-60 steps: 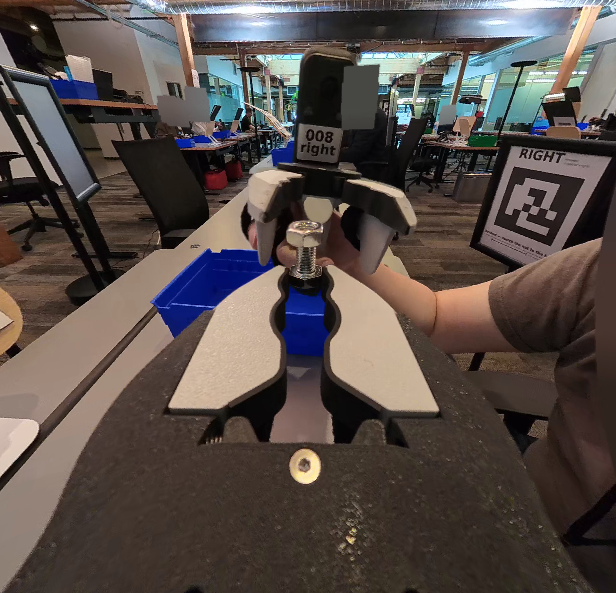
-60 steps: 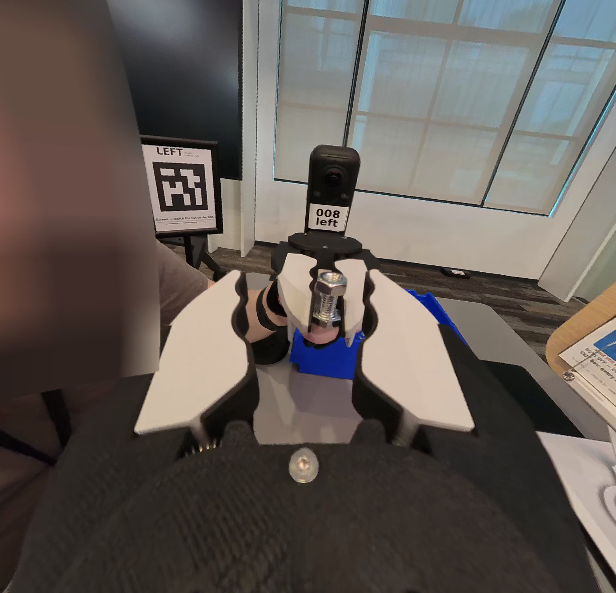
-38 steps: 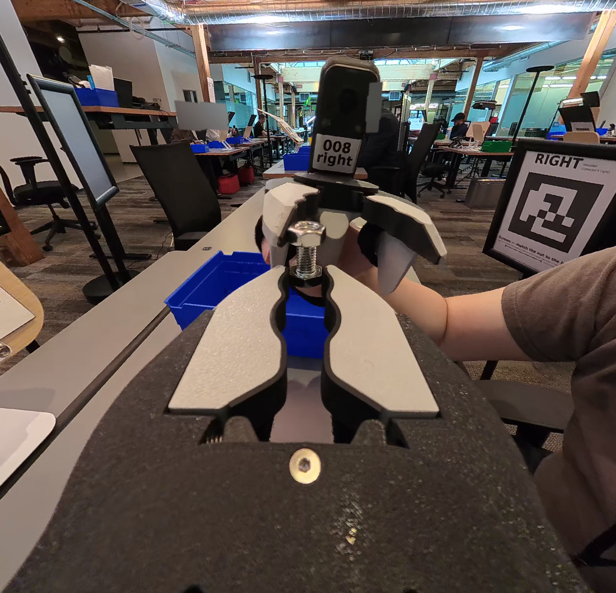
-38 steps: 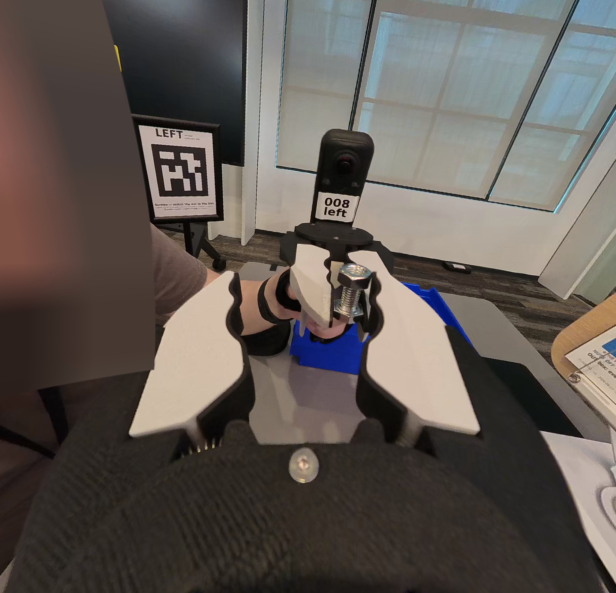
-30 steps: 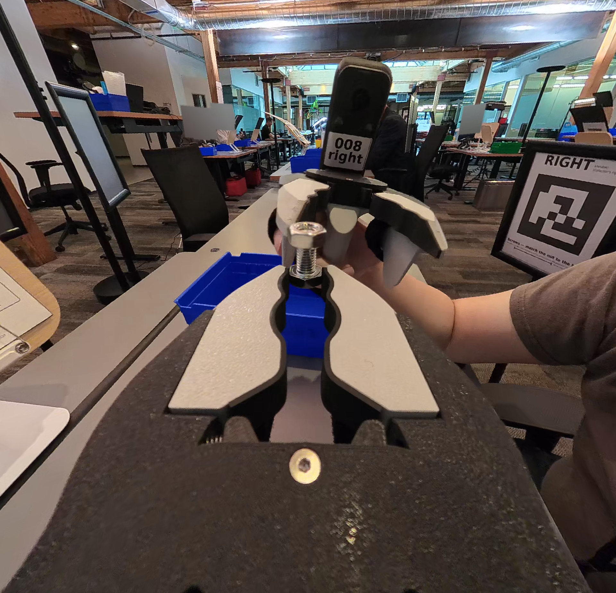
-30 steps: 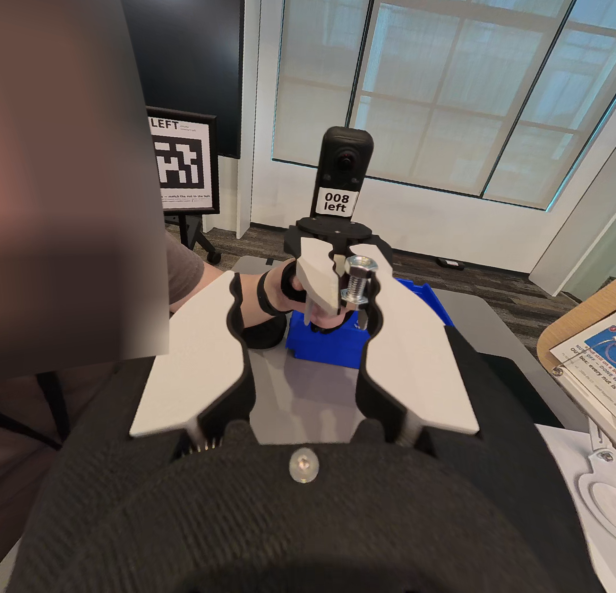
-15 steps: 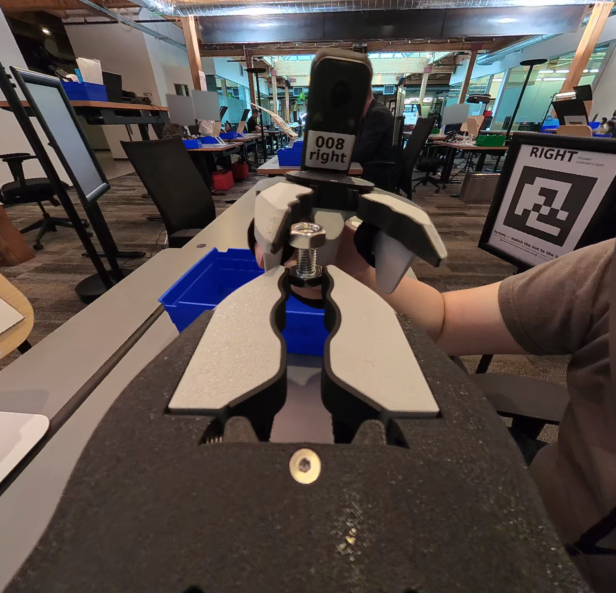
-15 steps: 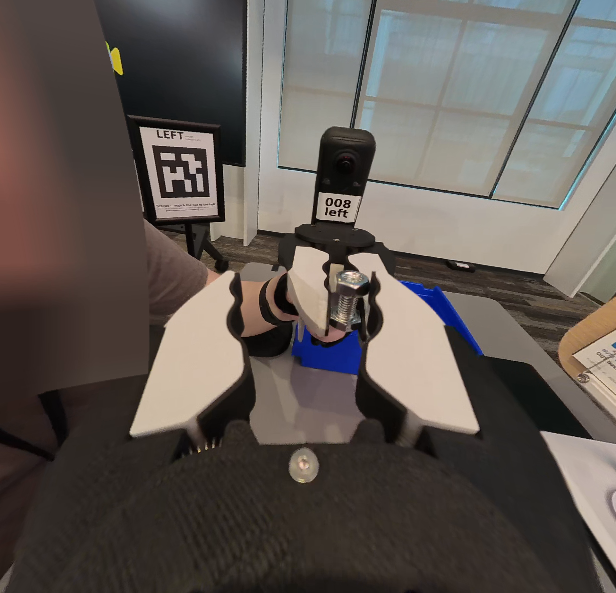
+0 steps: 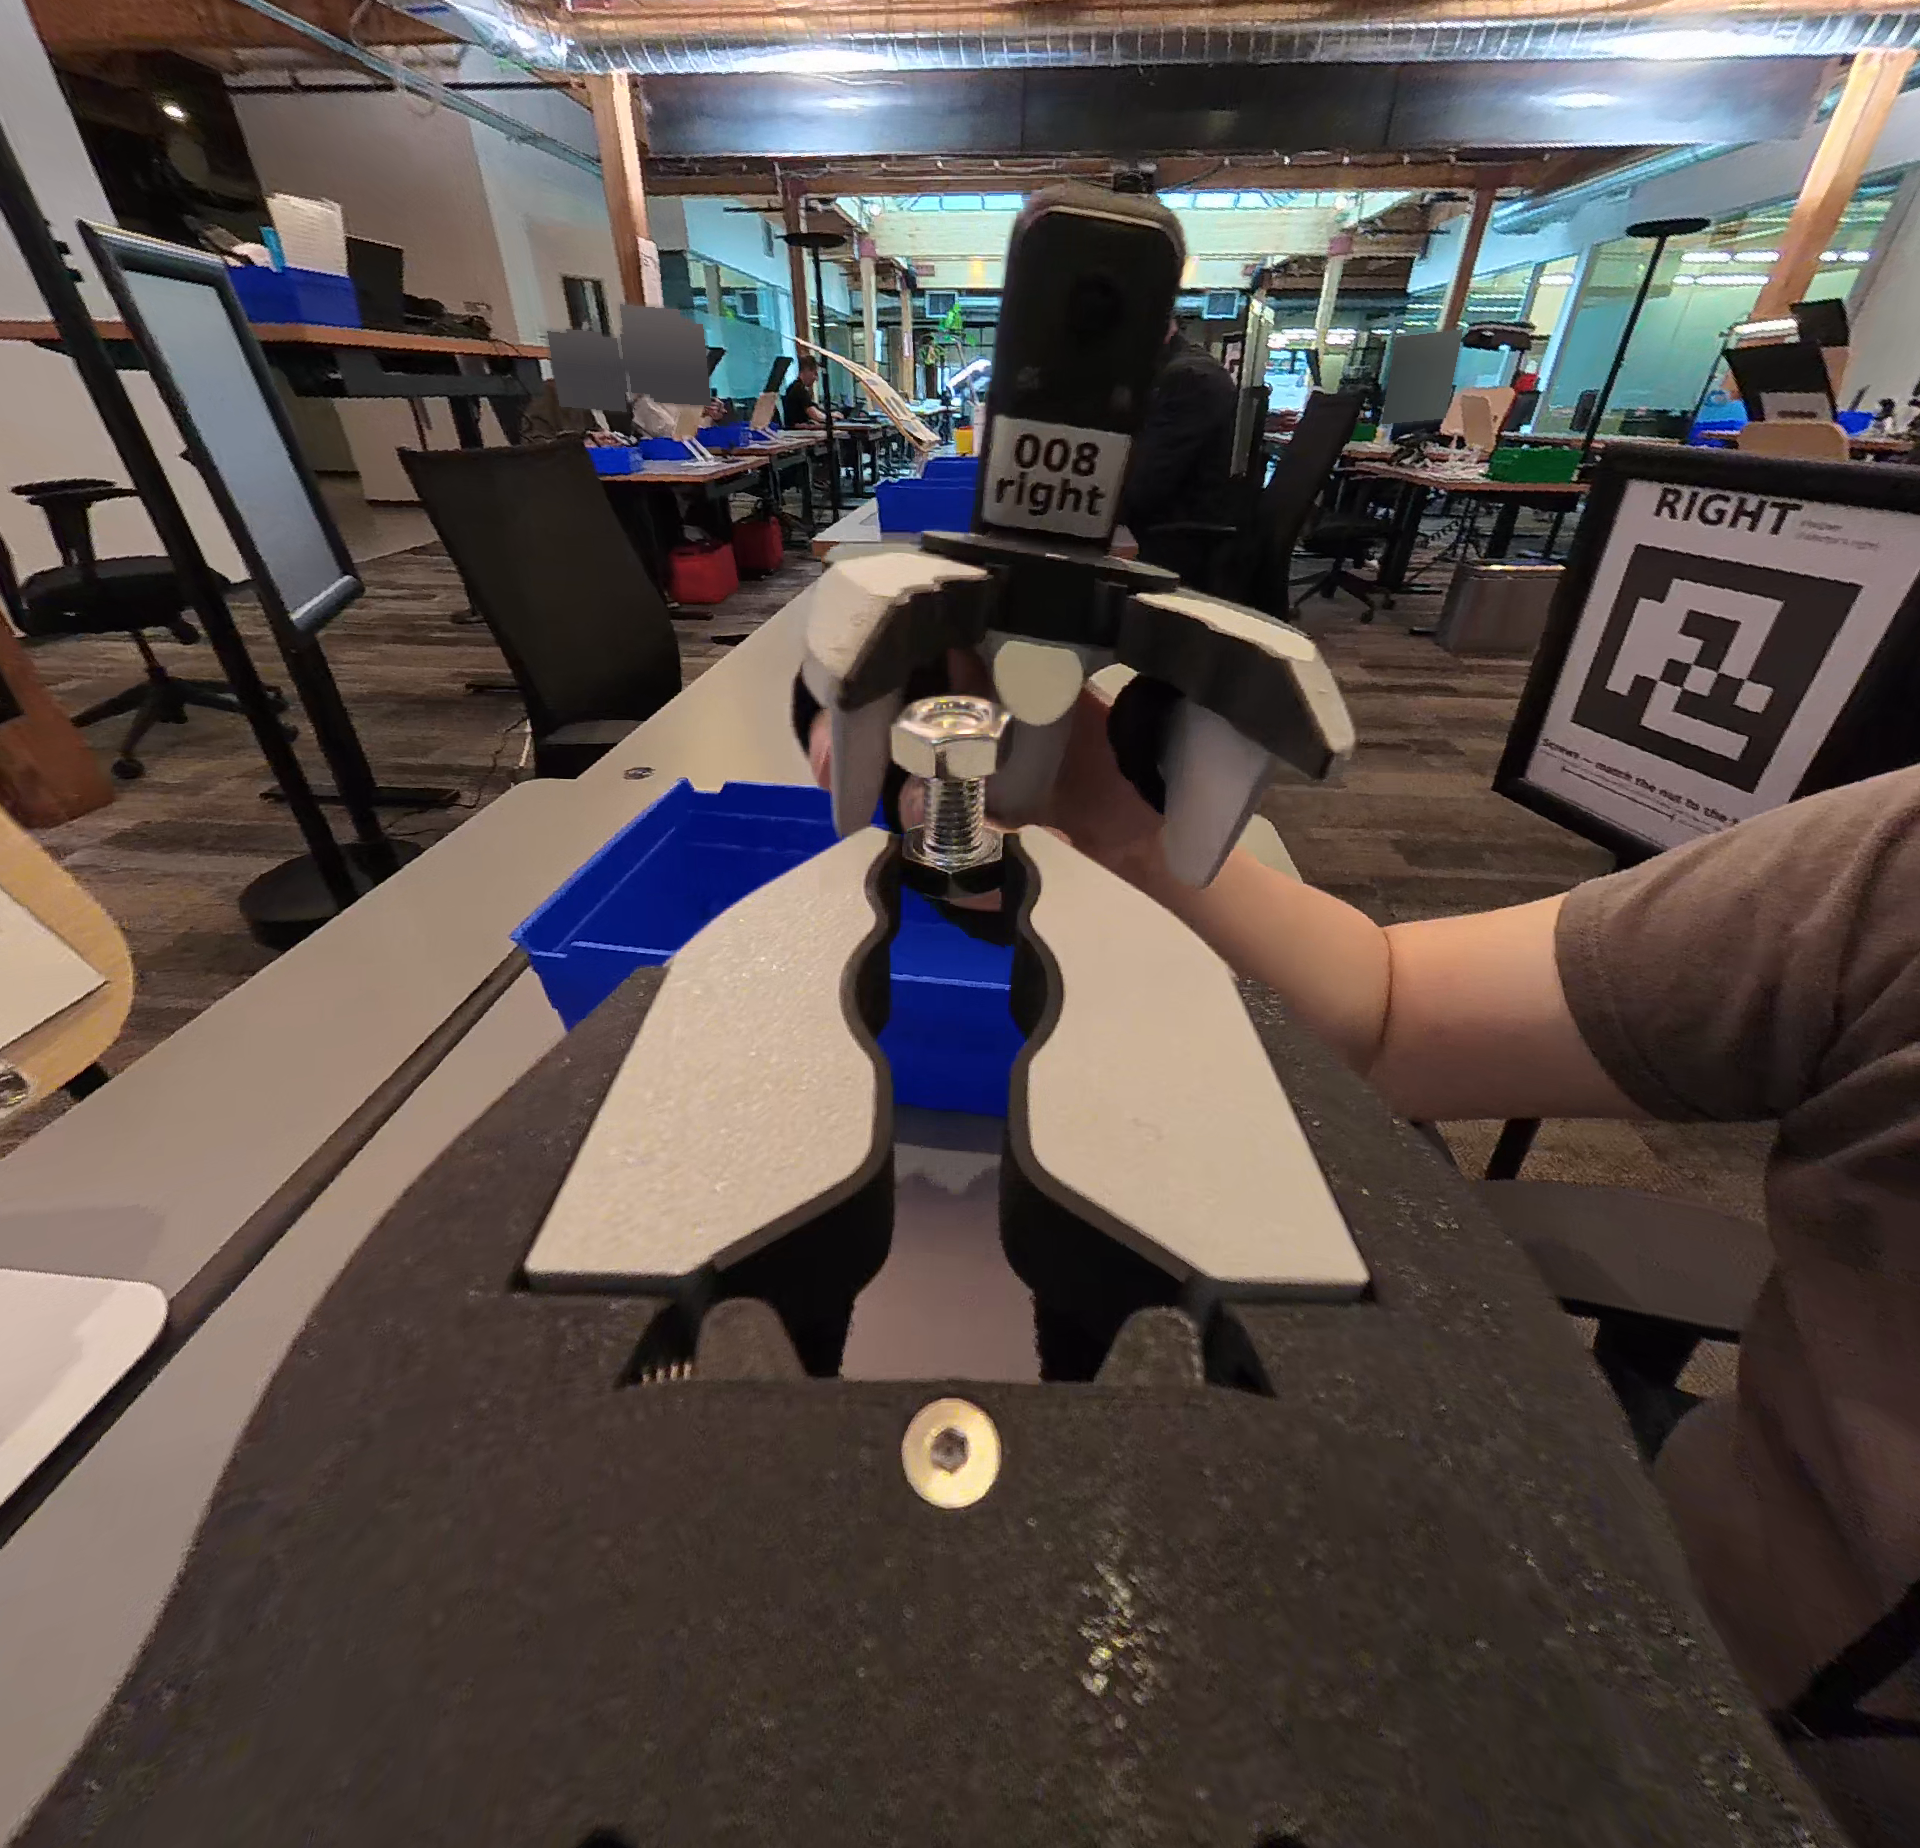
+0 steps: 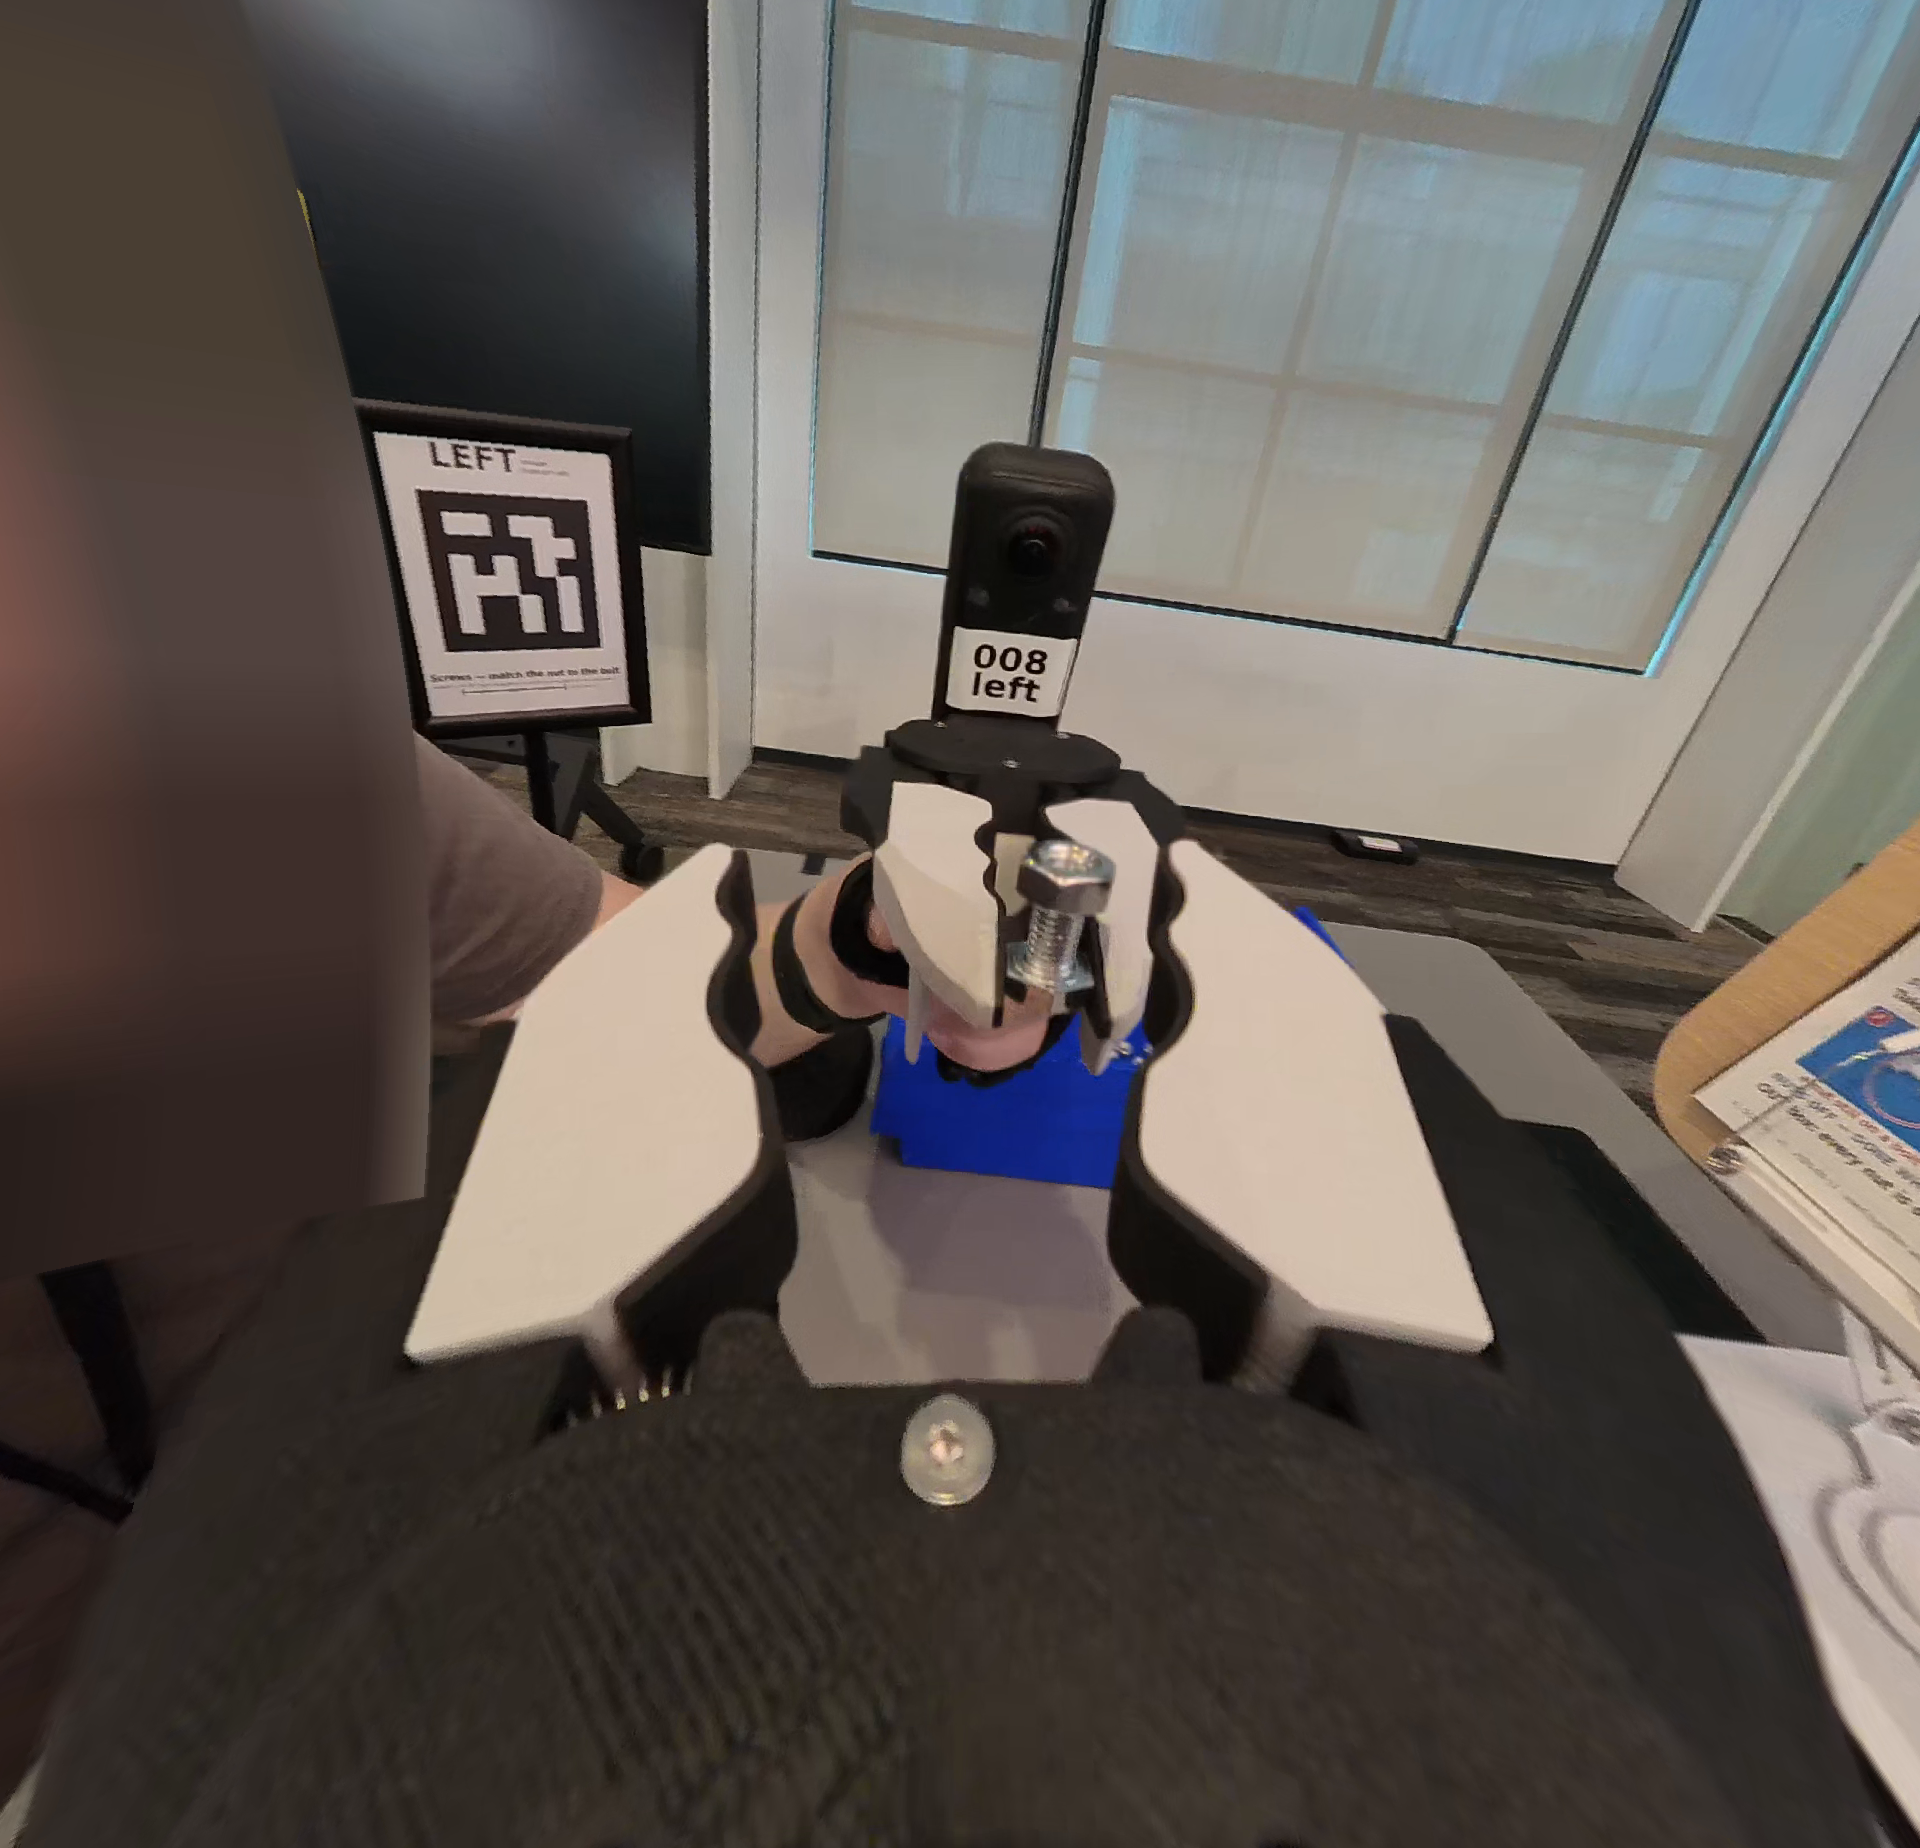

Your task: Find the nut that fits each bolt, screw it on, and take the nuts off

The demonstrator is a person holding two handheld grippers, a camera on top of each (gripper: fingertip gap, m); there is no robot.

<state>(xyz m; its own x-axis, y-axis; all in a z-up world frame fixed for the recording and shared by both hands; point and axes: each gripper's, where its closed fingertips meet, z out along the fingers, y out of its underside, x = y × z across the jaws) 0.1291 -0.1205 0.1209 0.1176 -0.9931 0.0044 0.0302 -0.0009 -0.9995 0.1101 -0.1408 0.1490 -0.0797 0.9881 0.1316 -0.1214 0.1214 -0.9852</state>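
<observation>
Your left gripper [image 9: 951, 868] pinches the lower hex end (nut or head, unclear) of the upright silver steel bolt [image 9: 948, 796]. Beyond it, your right gripper [image 9: 1023, 811] is spread, its 2 white fingers [image 9: 860, 759] flanking the top hexagon, above the blue plastic bin [image 9: 665, 894].

We see bright, even light: ceiling strip lights [image 9: 831, 53] glare overhead in the left wrist view, a big window [image 10: 1351, 292] glows pale behind in the right. Edges bow with wide-angle distortion, and the far office goes soft.
</observation>
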